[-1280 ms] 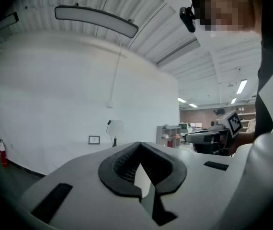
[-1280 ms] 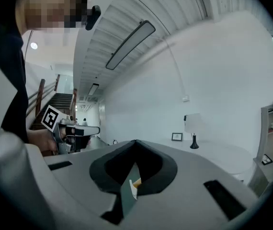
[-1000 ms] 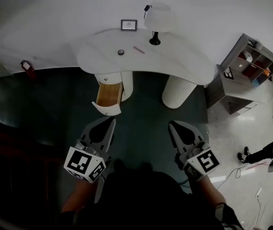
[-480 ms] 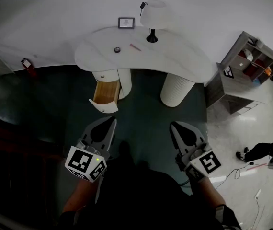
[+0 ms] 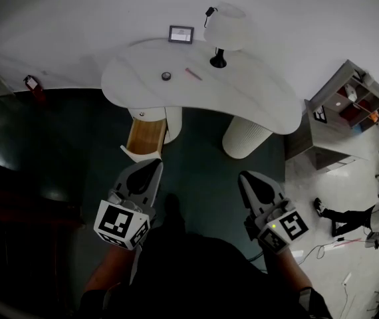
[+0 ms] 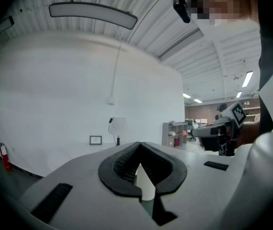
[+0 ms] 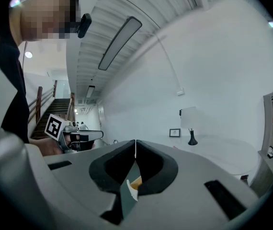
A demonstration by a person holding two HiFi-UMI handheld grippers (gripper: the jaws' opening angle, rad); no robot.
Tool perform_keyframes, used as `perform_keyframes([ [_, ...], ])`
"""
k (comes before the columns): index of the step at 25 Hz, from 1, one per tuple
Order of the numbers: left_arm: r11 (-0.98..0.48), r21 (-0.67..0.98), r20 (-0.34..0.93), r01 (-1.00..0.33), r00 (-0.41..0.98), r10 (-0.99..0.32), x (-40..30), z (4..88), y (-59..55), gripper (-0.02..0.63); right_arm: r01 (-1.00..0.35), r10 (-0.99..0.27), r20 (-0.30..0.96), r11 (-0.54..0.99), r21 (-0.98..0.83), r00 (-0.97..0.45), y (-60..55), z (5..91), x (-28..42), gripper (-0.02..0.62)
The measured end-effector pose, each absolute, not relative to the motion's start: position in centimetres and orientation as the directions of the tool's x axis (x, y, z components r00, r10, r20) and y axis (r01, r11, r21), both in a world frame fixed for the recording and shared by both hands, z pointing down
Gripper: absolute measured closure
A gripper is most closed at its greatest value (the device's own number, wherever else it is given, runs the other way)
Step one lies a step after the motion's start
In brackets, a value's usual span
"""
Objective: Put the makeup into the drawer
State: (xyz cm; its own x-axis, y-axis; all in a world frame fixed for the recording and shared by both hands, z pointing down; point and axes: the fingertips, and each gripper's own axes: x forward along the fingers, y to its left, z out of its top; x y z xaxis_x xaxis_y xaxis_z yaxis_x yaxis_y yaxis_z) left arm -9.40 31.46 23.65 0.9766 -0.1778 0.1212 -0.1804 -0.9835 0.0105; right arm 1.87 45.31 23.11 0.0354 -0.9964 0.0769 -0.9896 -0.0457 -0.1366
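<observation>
Left gripper (image 5: 153,165) and right gripper (image 5: 245,176) fingers closed, empty; well ahead, 1 dark round compact (image 5: 167,76), 1 pink stick (image 5: 193,74) on table (image 5: 256,98) above open drawer (image 5: 144,133).

A white table (image 5: 243,95) holds a white lamp (image 5: 224,28) on a black base and a pink makeup stick (image 5: 193,74), above a honey-brown drawer (image 5: 143,136) and dark teal carpet (image 5: 203,155), while the grey left gripper (image 5: 155,166) and right gripper (image 5: 244,177) wear black-and-white square markers.
</observation>
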Motion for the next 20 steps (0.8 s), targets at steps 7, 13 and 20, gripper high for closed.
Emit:
perform_keyframes([
  [7, -0.981, 0.005, 0.116, -0.194, 0.975, -0.192, -6.7, 22.6, 21.4, 0.595, -0.989, -0.994, 0.107, -0.052, -0.137, 0.037, 35.0, 21.6, 5.3, 0.578],
  [13, -0.973, 0.0, 0.084, -0.232, 0.969, -0.231, -6.9, 21.6, 13.2, 0.595, -0.992, -0.991, 0.132, -0.003, -0.125, -0.014, 26.6, 20.6, 5.2, 0.578],
  [20, -0.965, 0.037, 0.083, -0.261, 0.963, -0.257, -6.9, 22.2, 9.0, 0.595, -0.994, -0.989, 0.141, 0.034, -0.103, -0.048, 20.7, 20.6, 6.3, 0.578],
])
